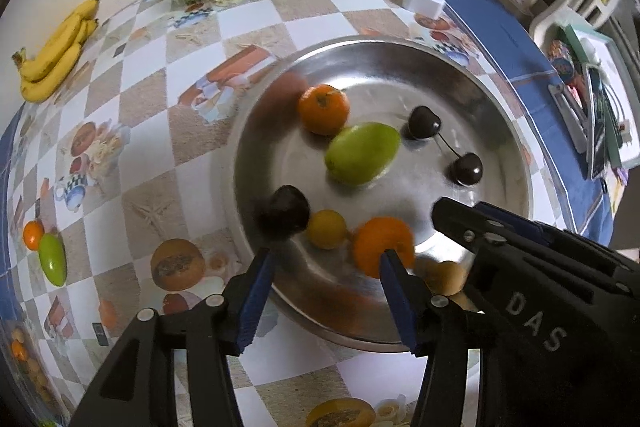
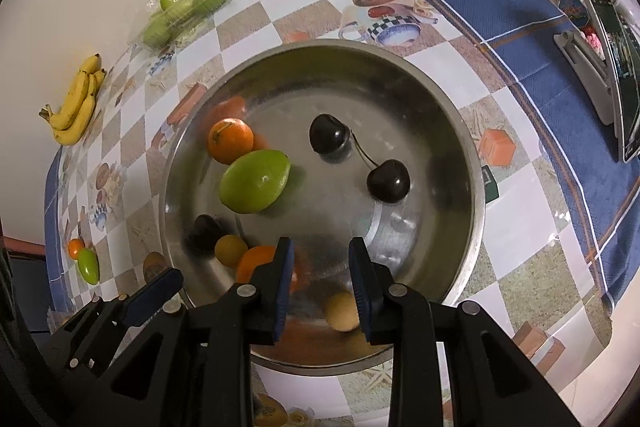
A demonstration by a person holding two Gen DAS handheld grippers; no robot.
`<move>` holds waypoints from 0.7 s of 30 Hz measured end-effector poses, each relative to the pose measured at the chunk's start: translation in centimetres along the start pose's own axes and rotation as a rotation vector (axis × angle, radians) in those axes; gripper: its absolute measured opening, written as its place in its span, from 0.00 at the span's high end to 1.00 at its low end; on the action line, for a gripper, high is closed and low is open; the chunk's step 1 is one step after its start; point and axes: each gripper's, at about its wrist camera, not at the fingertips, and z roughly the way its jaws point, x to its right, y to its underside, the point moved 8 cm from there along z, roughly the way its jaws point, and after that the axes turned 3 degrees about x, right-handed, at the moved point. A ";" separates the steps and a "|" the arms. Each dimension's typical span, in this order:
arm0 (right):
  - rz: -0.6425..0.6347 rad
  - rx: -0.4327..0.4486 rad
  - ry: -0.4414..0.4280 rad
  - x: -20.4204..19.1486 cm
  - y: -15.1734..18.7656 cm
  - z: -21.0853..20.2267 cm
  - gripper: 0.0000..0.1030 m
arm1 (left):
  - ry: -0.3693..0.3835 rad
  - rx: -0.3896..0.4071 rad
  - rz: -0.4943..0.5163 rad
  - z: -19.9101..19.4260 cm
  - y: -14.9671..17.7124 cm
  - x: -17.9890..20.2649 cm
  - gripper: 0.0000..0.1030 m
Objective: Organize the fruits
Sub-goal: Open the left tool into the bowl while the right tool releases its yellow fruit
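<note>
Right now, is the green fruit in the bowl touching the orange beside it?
Touching. In the right wrist view the green fruit presses against the orange with no bowl metal between them; the left wrist view agrees.

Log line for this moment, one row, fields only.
left gripper: open, over bowl | right gripper: shut, empty | bowl: oranges, cherries, green fruit

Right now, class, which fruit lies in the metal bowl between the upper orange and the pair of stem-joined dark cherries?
A green mango lies there, touching the upper orange, left of the cherries in the metal bowl. The right wrist view shows this clearly.
</note>
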 end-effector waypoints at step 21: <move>-0.043 0.000 -0.004 -1.3 0.0 0.2 0.53 | -0.131 0.039 -0.435 -1.4 -0.1 -12.7 0.21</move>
